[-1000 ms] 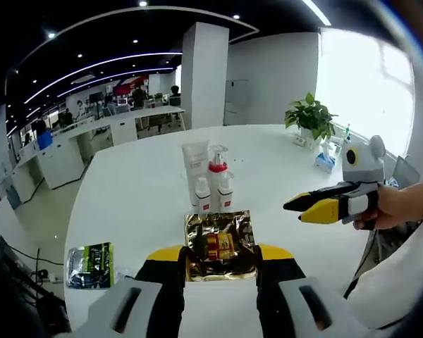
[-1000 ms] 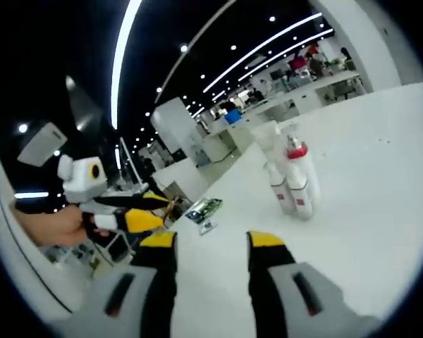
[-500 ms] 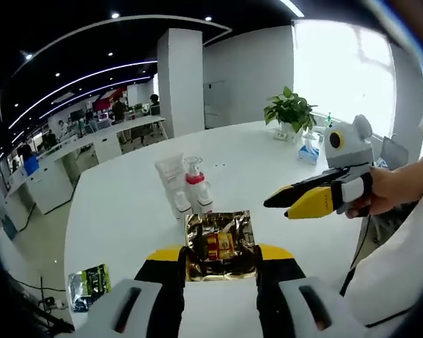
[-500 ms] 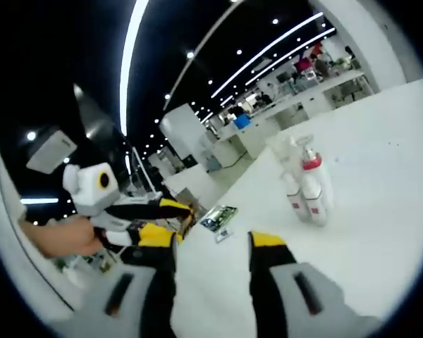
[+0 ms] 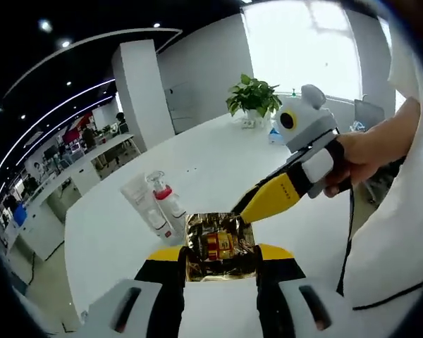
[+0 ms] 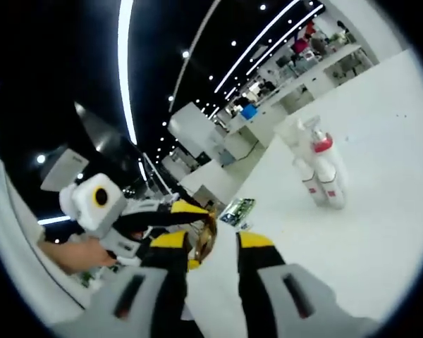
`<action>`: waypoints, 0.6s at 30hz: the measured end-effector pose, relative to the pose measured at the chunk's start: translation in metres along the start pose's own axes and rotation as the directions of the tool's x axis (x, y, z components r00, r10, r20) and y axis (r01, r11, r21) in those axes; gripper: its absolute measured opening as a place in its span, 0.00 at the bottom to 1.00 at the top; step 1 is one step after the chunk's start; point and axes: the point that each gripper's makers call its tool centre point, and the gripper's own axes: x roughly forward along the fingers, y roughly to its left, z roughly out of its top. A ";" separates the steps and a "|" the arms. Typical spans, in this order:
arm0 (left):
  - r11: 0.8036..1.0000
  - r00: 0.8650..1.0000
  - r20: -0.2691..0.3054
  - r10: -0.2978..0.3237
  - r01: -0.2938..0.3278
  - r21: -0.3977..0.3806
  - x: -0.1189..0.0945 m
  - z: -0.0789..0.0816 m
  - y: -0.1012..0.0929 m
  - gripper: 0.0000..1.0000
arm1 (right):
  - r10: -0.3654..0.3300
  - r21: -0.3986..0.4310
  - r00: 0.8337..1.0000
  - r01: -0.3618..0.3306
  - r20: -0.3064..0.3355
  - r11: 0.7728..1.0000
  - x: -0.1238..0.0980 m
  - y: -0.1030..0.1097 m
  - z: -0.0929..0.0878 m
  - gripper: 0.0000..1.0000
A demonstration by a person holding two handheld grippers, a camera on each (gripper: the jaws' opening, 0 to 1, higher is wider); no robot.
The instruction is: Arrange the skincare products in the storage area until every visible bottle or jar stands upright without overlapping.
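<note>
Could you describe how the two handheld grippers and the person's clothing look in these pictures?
Both grippers have pale grey bodies, black fingers and yellow fingertips. The right gripper has a white camera box with a yellow-ringed lens and two rounded ears on top; a thin black cable hangs from it. The left gripper looks the same. The person's garment is white.

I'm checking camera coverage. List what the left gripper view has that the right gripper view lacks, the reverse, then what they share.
Left gripper view: a potted plant by a bright window and the hand holding the right gripper. Right gripper view: a green packet on the table. Both: the bottles and the gold packet in the left gripper.
</note>
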 end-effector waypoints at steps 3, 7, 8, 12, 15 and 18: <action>0.999 1.000 -0.002 -0.021 0.021 0.033 0.002 0.001 -0.006 0.39 | 0.003 0.017 1.000 -0.003 -0.012 1.000 -0.001 0.001 -0.003 0.22; 0.993 0.998 -0.002 -0.060 0.060 0.101 0.004 0.005 -0.017 0.39 | 0.013 0.043 1.000 -0.012 -0.026 0.999 -0.003 0.002 -0.006 0.17; 0.992 0.998 0.000 -0.066 0.066 0.109 0.004 0.006 -0.019 0.39 | 0.012 0.053 0.999 -0.011 -0.033 0.999 -0.003 0.001 -0.008 0.16; 0.982 0.997 -0.013 -0.081 0.082 0.171 0.004 0.006 -0.026 0.39 | 0.018 0.068 0.998 -0.015 -0.056 0.998 -0.005 0.003 -0.012 0.08; 0.974 0.995 -0.024 -0.094 0.097 0.207 0.004 0.005 -0.032 0.40 | 0.018 0.079 0.997 -0.012 -0.076 0.997 -0.006 0.003 -0.017 0.03; 0.971 0.995 -0.028 -0.097 0.101 0.216 0.005 0.004 -0.034 0.40 | 0.023 0.091 0.996 -0.014 -0.088 0.996 -0.007 0.005 -0.020 0.01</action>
